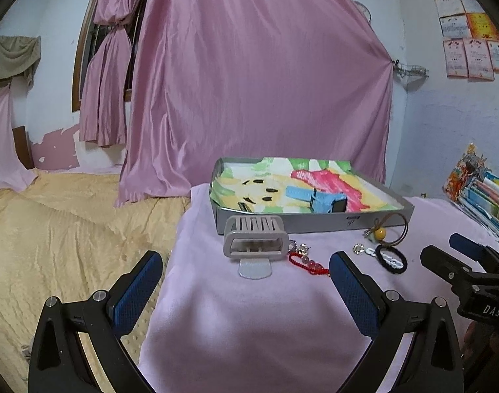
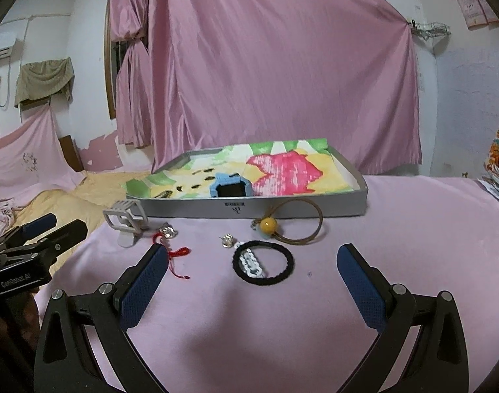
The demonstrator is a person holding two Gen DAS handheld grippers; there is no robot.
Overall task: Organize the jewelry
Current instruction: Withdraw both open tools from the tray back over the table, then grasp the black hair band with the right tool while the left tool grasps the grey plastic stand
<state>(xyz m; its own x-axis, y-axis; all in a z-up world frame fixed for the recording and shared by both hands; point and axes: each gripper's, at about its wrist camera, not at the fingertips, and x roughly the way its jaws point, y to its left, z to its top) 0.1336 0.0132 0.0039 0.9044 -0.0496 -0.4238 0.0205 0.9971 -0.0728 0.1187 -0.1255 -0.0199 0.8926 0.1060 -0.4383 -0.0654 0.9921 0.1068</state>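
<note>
A shallow grey box (image 1: pixel 315 221) (image 2: pixel 256 208) lined with colourful paper sits on the pink cloth and holds a blue watch (image 1: pixel 324 200) (image 2: pixel 231 186) and dark hair clips. In front of it lie a grey hair claw (image 1: pixel 254 237) (image 2: pixel 124 219), a red beaded bracelet (image 1: pixel 306 263) (image 2: pixel 177 253), crystal earrings (image 1: pixel 358 248) (image 2: pixel 227 240), a black hair tie with a white chain (image 1: pixel 392 258) (image 2: pixel 263 263) and a brown cord ring with a yellow bead (image 1: pixel 388 227) (image 2: pixel 295 221). My left gripper (image 1: pixel 246 271) stands open before the claw. My right gripper (image 2: pixel 252 263) stands open around the hair tie.
A yellow blanket (image 1: pixel 62 222) covers the bed to the left of the pink cloth. Pink curtains (image 1: pixel 249 82) hang behind the box. Stacked books and papers (image 1: pixel 482 193) sit at the right edge. The near part of the pink cloth (image 2: pixel 249 327) lies flat.
</note>
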